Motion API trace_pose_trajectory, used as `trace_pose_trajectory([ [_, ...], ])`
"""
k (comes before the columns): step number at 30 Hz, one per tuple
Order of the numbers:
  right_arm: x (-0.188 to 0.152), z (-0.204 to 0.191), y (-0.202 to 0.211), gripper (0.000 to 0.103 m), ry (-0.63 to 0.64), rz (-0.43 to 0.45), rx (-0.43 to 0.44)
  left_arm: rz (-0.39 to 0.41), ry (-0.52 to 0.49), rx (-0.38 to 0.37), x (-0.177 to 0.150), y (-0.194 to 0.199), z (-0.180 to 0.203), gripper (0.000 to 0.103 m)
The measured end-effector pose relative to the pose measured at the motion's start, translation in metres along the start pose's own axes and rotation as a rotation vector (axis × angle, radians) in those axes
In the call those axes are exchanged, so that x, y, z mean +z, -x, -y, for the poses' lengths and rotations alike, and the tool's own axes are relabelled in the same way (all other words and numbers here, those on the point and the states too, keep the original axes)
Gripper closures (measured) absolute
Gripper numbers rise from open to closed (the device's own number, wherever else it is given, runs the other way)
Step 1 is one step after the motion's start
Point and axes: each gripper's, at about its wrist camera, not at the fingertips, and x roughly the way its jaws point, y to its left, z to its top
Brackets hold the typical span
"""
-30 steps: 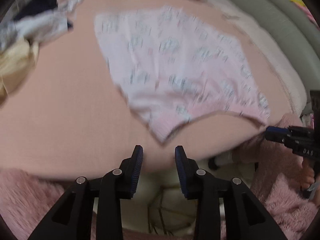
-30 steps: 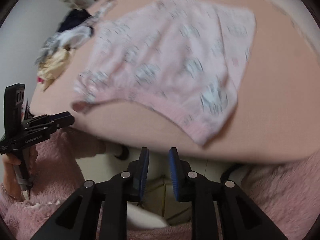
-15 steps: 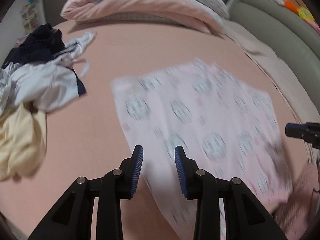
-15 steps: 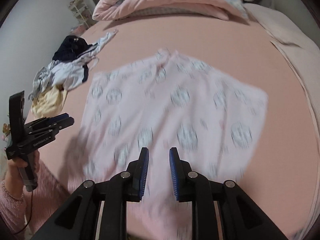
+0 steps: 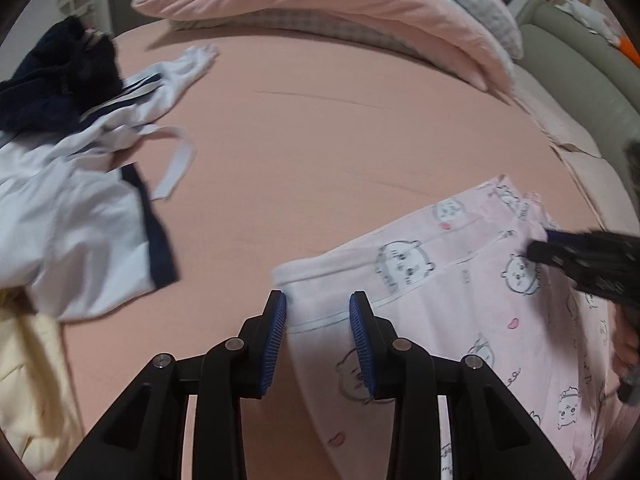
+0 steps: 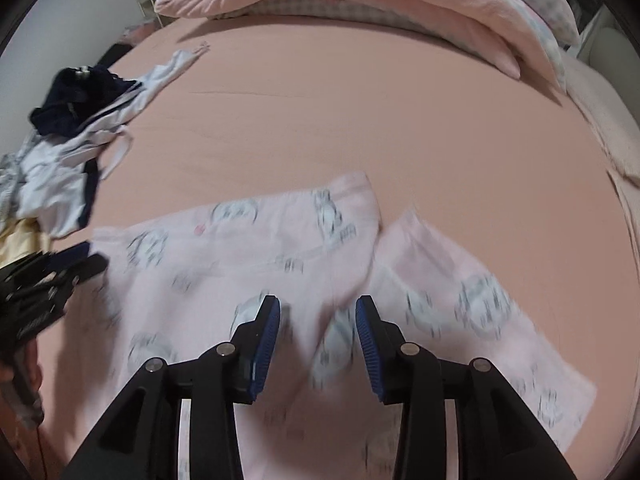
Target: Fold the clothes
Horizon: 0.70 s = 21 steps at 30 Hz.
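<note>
A pale pink garment (image 5: 460,300) printed with cartoon animals lies flat on the pink bed sheet (image 5: 320,152). My left gripper (image 5: 319,320) hovers over its near-left corner, jaws partly apart and open, with the cloth showing beneath the gap and no pad pressing on it. My right gripper (image 6: 318,320) is over the middle of the garment (image 6: 240,248), its jaws opening with only blurred cloth below them. In the left wrist view the right gripper (image 5: 536,250) reaches over the garment's far edge. The left gripper (image 6: 96,262) shows at the left of the right wrist view.
A pile of loose clothes lies at the left: a navy piece (image 5: 60,88), a white one with navy trim (image 5: 80,220) and a yellow one (image 5: 24,380). A folded pink quilt (image 5: 340,8) lies across the back, with a grey-green padded edge (image 5: 580,64) at the right.
Both grippers have swept forward from the bed's near edge to above the garment, which now lies right beneath them. The right jaws stand wider than before; the left gap is unchanged.
</note>
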Motion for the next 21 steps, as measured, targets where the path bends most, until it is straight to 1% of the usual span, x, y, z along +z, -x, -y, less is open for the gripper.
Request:
trace_pose_trajectory([
  [3,0.011,-0.008,-0.012,0.064,0.033,0.012,-0.012,0.014,-0.054,0.015,-0.004,-0.005,0.007,0.073],
  [5,0.016,-0.013,-0.023,0.064,0.061,0.009,-0.029,0.022,-0.068,0.032,-0.008,-0.008,0.007,0.083],
  [7,0.017,-0.016,-0.029,0.066,0.087,0.013,-0.045,0.029,-0.065,0.039,-0.009,-0.008,0.005,0.086],
  [9,0.017,-0.019,-0.031,0.079,0.108,0.027,-0.055,0.033,-0.046,0.037,-0.006,-0.007,-0.001,0.091],
  [10,0.016,-0.02,-0.031,0.091,0.116,0.032,-0.058,0.032,-0.032,0.032,-0.004,-0.007,-0.004,0.093],
  [11,0.016,-0.021,-0.031,0.095,0.117,0.034,-0.057,0.028,-0.013,0.021,-0.003,-0.006,-0.008,0.094],
  [13,0.016,-0.021,-0.028,0.097,0.102,0.042,-0.052,0.022,0.021,-0.001,0.0,-0.004,-0.016,0.095],
  [19,0.022,-0.017,-0.026,0.098,0.069,0.08,-0.064,0.046,0.092,0.068,0.009,0.002,-0.043,0.096],
  [21,0.028,-0.014,-0.032,0.098,0.056,0.065,-0.042,0.016,0.122,0.02,0.01,-0.002,-0.052,0.095],
])
